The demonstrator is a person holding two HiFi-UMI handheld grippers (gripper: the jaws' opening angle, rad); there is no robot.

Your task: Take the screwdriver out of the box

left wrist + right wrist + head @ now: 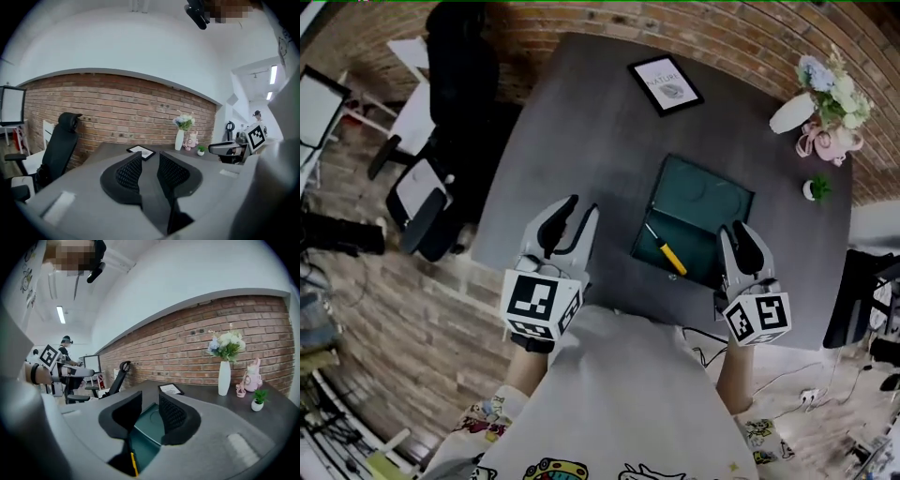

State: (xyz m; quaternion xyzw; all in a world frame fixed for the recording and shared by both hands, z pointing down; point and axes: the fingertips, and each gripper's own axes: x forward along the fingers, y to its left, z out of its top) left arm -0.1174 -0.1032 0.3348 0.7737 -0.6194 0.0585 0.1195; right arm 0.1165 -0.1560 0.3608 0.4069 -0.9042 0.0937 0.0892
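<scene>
An open dark green box lies on the dark grey table. In it, near its front left corner, lies a screwdriver with a yellow handle. My right gripper hovers at the box's front right edge, open and empty. Between its jaws in the right gripper view I see the box and the yellow handle low down. My left gripper is held over bare table left of the box, also open and holding nothing. The left gripper view looks across the table at the brick wall.
A framed picture lies at the table's far side. A white vase of flowers, a pink figure and a small potted plant stand at the far right. Black office chairs stand left of the table.
</scene>
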